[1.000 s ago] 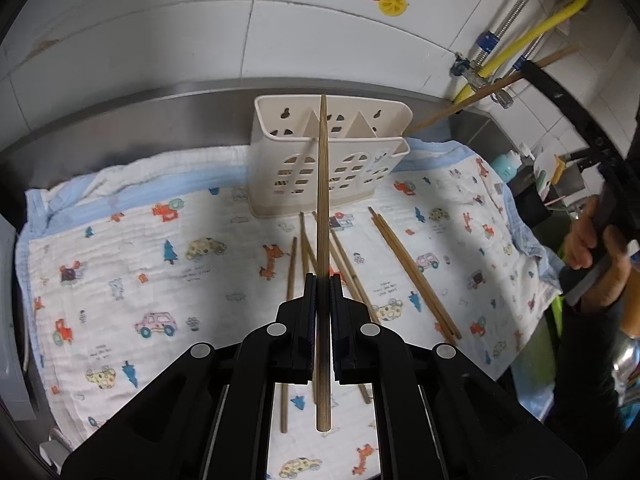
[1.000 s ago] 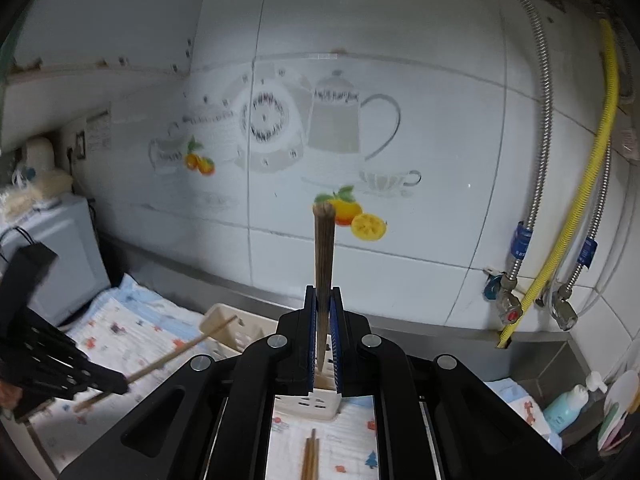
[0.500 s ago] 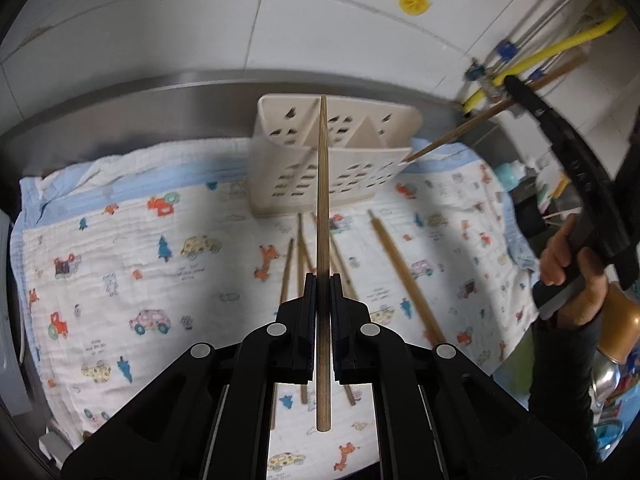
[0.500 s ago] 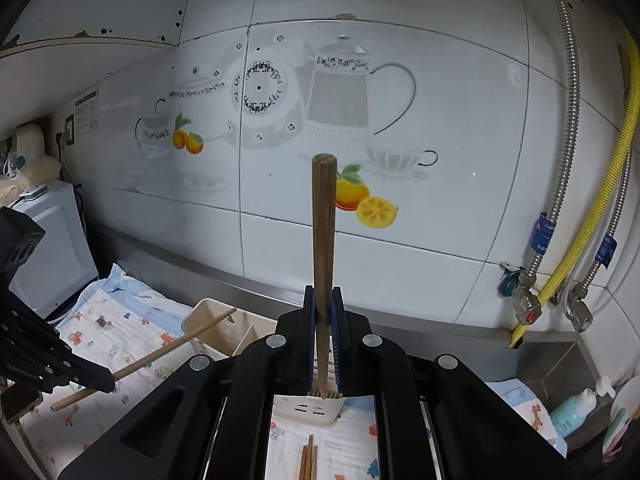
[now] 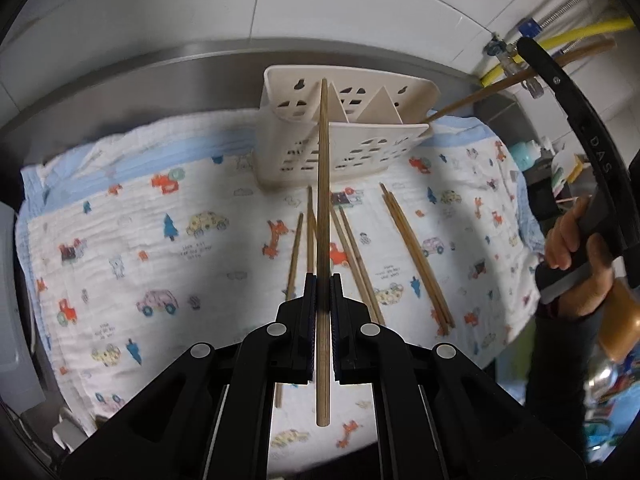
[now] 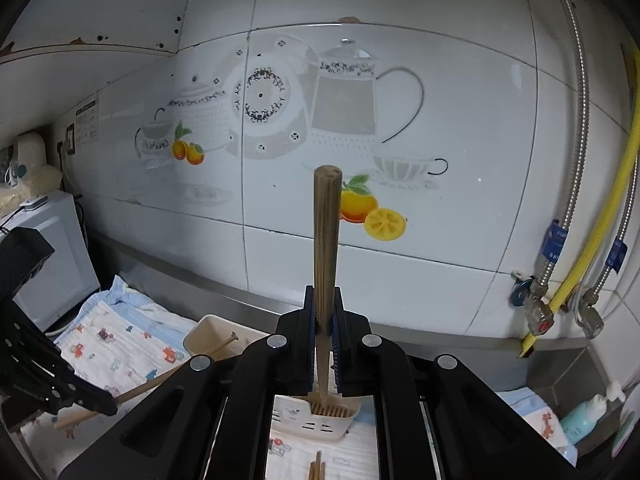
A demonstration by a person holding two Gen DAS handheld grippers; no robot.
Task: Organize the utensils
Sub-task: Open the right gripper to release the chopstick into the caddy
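While over holder (image 5: 352, 136), clamped chopsticks (image 5: 323, 200)

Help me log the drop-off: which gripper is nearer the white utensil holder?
Right. The right gripper hangs over the utensil holder; the left gripper is over the cloth, farther back.

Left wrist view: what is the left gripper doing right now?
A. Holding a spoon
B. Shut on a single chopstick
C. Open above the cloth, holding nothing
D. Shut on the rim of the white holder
B: the left gripper is shut on one chopstick that runs forward toward the white utensil holder.
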